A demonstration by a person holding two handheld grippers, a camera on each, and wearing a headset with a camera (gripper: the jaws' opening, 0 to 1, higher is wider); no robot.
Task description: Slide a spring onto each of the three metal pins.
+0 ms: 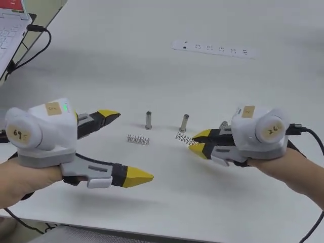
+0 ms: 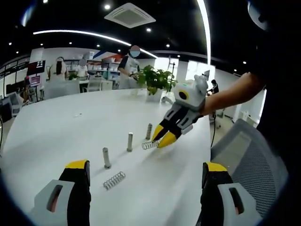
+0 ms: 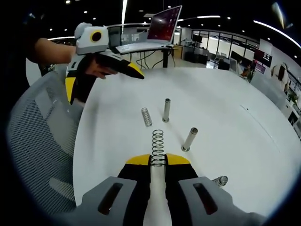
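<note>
- Head view, table (image 1: pixel 152 61): three upright pins in a row, two springs, both grippers low over the work.
- Right gripper (image 3: pixel 158 161): jaws nearly closed, pinching the near end of the held spring (image 3: pixel 158 141). The rest of the coil pokes forward beyond the tips, with its far end down by the table near the second pin (image 1: pixel 184 122).
- Left gripper (image 2: pixel 146 165): jaws wide apart and holding nothing, with the tips either side of the loose spring (image 1: pixel 137 139).
- Loose spring: lying flat on the table, just in front of the first pin (image 1: pixel 149 120) and not touching it.
- Third pin (image 3: pixel 220 180): partly hidden beside the right gripper. It looks to carry a coil already, but I cannot be sure.
- Handling, springs: I judge them very light, thin-wired and soft along their length. They should roll easily on the smooth top and flick away if squeezed off-centre.
- Hold point: I would grip across the coils near one end, lightly, leaving the other end open and free to find the pin top. A hard pinch would flatten the coils.
- Handling, pins: stiff, smooth metal, standing free as far as I can see. I expect a sideways push would tip one, so the spring should come down along the pin's axis.
</note>
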